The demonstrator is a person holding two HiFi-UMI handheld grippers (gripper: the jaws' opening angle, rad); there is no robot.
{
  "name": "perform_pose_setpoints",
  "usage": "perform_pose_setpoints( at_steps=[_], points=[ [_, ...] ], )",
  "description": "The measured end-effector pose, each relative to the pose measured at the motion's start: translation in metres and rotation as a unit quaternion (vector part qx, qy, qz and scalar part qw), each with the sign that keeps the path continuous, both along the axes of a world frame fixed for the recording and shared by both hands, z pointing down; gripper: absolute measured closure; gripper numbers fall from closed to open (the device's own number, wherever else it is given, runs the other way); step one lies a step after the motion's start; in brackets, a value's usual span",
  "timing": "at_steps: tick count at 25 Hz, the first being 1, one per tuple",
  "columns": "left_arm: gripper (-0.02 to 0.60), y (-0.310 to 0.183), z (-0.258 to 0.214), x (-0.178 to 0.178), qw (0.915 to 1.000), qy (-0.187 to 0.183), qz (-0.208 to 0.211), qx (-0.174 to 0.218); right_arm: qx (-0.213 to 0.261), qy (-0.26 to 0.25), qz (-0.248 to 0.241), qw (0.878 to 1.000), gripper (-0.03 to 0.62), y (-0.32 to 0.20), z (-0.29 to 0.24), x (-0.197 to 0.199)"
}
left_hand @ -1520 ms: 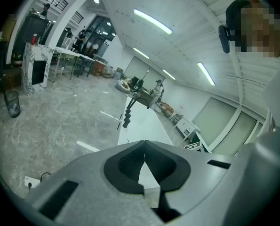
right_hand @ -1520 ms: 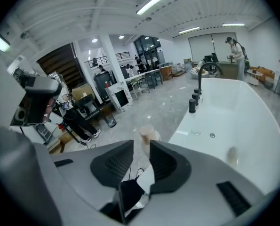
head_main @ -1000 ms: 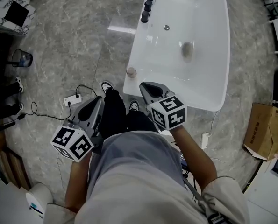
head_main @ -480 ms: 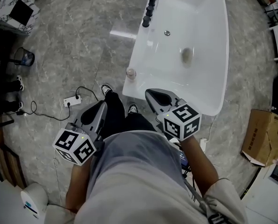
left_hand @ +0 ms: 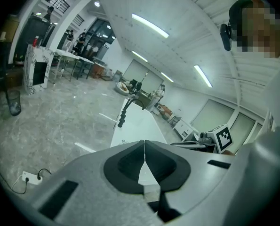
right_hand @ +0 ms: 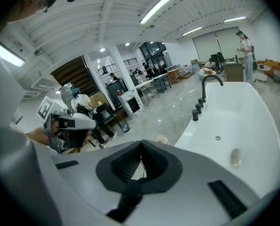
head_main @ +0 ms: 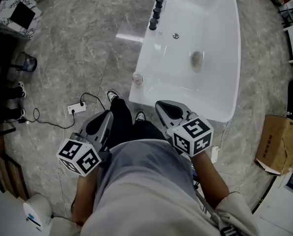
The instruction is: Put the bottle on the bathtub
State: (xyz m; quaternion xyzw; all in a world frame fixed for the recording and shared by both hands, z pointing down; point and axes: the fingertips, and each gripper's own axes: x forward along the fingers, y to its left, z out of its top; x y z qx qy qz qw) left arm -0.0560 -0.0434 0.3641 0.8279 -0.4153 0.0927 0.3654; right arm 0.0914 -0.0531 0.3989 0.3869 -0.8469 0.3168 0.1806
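A small pale bottle (head_main: 137,78) stands upright on the near left corner of the white bathtub's rim (head_main: 151,48); the right gripper view shows the bottle (right_hand: 162,139) just beyond my jaws. My right gripper (head_main: 168,108) is shut and empty, held close to my body short of the tub's near end. My left gripper (head_main: 99,123) is also shut and empty, above my legs and left of the tub. In the left gripper view, the jaws (left_hand: 144,143) meet with nothing between them, and the bathtub (left_hand: 132,126) lies ahead. The right gripper (right_hand: 140,144) is likewise shut.
A black faucet with knobs (head_main: 156,9) lines the tub's far left rim, and a drain (head_main: 197,58) sits in the basin. On the marble floor lie a power strip with cable (head_main: 76,104), a black bin (head_main: 25,62) and a cardboard box (head_main: 276,144).
My right gripper has drawn back from the tub's near end toward my body. The bottle stays on the rim, and the left gripper has barely moved.
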Motion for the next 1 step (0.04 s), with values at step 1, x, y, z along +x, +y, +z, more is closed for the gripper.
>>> perform_pose_setpoints(
  at_steps=[1],
  points=[
    [0.572,-0.0001,0.0003,0.001,1.0,-0.002,0.002,0.0,0.0,0.003,-0.002,1.0,0.583,0.0016,-0.0006,-0.0006]
  ],
)
